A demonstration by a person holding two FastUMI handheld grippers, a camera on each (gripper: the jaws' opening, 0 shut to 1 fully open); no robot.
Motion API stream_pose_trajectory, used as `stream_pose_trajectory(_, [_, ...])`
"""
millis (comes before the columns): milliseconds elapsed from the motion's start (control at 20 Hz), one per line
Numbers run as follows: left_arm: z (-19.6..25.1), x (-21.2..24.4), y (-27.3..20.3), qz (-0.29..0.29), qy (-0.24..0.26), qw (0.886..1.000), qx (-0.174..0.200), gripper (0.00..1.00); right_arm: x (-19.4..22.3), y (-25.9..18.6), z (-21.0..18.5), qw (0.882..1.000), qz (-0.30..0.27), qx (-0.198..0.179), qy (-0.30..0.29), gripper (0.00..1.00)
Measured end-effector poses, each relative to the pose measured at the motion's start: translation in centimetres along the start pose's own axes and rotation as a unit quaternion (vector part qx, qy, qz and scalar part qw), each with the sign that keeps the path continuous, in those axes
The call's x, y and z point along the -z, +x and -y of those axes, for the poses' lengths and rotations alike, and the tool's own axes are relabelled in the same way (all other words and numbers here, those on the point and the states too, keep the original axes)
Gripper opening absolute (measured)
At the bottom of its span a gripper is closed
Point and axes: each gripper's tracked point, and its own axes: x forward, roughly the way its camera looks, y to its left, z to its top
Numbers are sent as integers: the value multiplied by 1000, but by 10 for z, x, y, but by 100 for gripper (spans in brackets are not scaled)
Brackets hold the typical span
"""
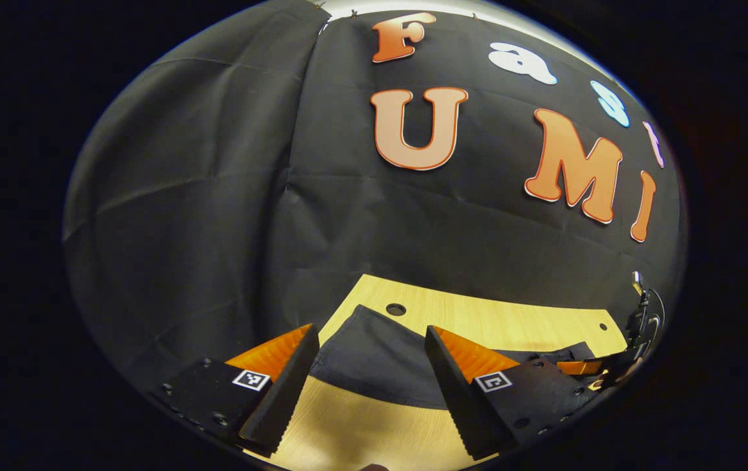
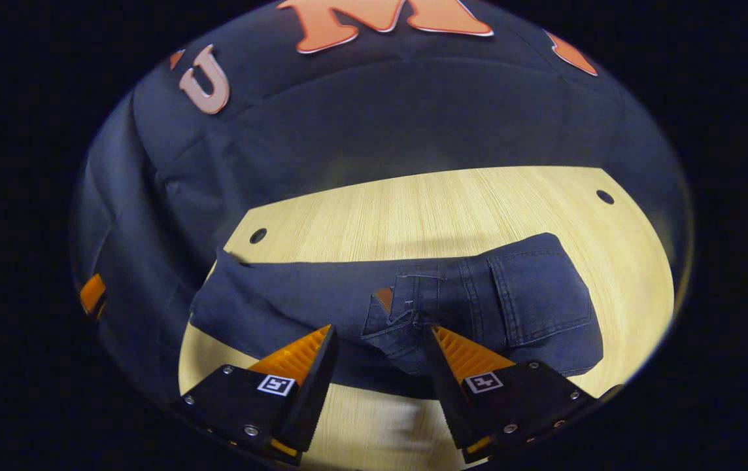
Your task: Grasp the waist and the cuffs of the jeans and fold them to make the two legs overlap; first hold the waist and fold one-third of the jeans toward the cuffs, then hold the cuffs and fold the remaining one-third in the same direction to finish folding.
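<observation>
Dark blue jeans (image 2: 295, 294) lie lengthwise across the wooden table (image 2: 446, 203), the legs stacked on each other. The end with a back pocket (image 2: 541, 288) is to the right and the cuff end (image 2: 217, 288) to the left in the right gripper view. My right gripper (image 2: 382, 328) is open just above the jeans' near edge, by a turned-up flap (image 2: 387, 314). In the left gripper view, the cuff end of the jeans (image 1: 374, 360) lies flat between and beyond the fingers of my open left gripper (image 1: 371, 327). Neither gripper holds cloth.
The table (image 1: 511, 320) has small round holes (image 1: 395, 309) (image 2: 605, 196) near its far corners. Black cloth walls the booth close behind it. The other gripper (image 1: 599, 366) and cables (image 1: 642, 320) show at the right edge of the left gripper view.
</observation>
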Motion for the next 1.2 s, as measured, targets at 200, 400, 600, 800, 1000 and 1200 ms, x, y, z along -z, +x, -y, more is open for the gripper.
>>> stream_pose_trajectory(200, [-16,21,23,-49,-26,998,-7,98,2,-19,-19,1000,0,-17,-17,87])
stream_pose_trajectory(400, [-29,48,55,-107,-39,994,-5,98,-9,-43,-25,999,10,-30,8,92])
stream_pose_trajectory(600, [-41,84,88,-205,-94,974,-15,98,-30,-62,-6,998,48,1,38,93])
stream_pose_trajectory(800, [-68,117,108,-305,-174,936,-32,98,-49,-93,20,993,91,37,59,94])
stream_pose_trajectory(1000, [-79,148,118,-392,-223,890,-74,98,-53,-126,43,988,122,74,64,95])
stream_pose_trajectory(1200, [-85,153,125,-426,-195,874,-128,98,-46,-149,54,984,138,93,69,96])
